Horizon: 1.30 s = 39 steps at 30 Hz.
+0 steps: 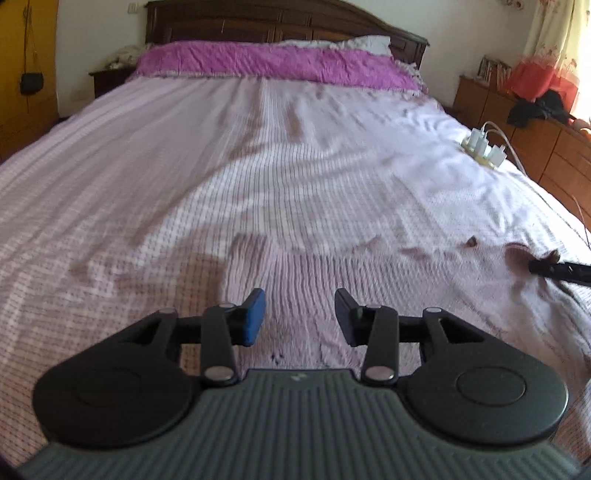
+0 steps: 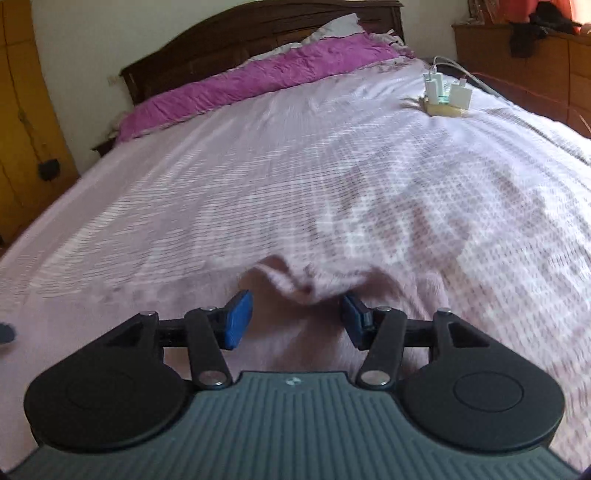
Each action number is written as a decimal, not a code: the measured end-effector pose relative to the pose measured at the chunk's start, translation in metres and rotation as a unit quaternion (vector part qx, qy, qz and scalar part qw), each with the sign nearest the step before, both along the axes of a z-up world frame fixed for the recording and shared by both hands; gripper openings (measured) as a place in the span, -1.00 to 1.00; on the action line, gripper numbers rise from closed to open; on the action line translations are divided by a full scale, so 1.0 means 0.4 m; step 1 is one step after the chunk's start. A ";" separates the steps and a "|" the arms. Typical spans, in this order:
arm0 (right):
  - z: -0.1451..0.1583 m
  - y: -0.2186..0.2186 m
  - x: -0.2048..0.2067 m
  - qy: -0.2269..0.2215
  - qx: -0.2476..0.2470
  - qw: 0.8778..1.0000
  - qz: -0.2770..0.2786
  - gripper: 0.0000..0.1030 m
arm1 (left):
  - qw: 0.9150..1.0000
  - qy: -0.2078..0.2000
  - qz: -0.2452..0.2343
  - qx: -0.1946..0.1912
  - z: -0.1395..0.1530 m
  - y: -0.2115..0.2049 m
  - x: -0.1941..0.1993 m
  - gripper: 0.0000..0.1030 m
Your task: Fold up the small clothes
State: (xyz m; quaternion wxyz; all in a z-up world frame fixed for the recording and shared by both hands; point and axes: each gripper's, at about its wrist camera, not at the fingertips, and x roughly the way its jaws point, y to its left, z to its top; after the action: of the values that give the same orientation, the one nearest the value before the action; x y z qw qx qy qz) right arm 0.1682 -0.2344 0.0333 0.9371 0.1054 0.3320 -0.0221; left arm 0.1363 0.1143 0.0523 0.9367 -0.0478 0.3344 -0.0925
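A pale pink garment [image 2: 306, 284] lies bunched on the pink-white checked bedspread [image 2: 258, 177], just ahead of my right gripper [image 2: 297, 319]. That gripper is open, its blue pads either side of the garment's near edge; contact is unclear because of blur. My left gripper [image 1: 300, 317] is open and empty, low over the bedspread [image 1: 258, 184]. In the left wrist view the other gripper's dark finger [image 1: 554, 268] shows at the right edge beside rumpled fabric [image 1: 517, 258]. The garment is hard to tell from the bedspread there.
A purple quilt [image 1: 273, 62] and pillow lie at the dark wooden headboard [image 1: 258, 22]. A power strip with white chargers [image 1: 484, 147] sits on the bed's right side, also in the right wrist view [image 2: 445, 96]. A wooden dresser [image 1: 535, 122] stands right; a yellow wardrobe [image 1: 26, 74] left.
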 end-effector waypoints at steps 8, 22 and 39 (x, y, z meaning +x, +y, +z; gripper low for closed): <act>-0.024 -0.011 0.059 0.020 -0.024 0.999 -0.018 0.17 | 0.999 0.032 0.033 -0.015 -0.044 0.032 0.024 -0.15; 0.099 -0.064 -0.216 -0.032 0.060 0.997 -0.045 0.18 | 0.997 0.027 0.069 -0.013 0.049 0.028 -0.119 -0.15; 0.056 -0.136 -0.359 -0.014 0.101 0.993 -0.050 0.57 | 0.994 0.052 0.090 -0.022 0.071 -0.016 -0.290 -0.15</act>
State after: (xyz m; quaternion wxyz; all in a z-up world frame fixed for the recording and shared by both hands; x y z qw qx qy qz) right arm 0.0245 -0.2889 0.0556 0.9238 0.2166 0.3138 -0.0337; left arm 0.0204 0.1080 0.0807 0.9211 -0.1030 0.3752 -0.0123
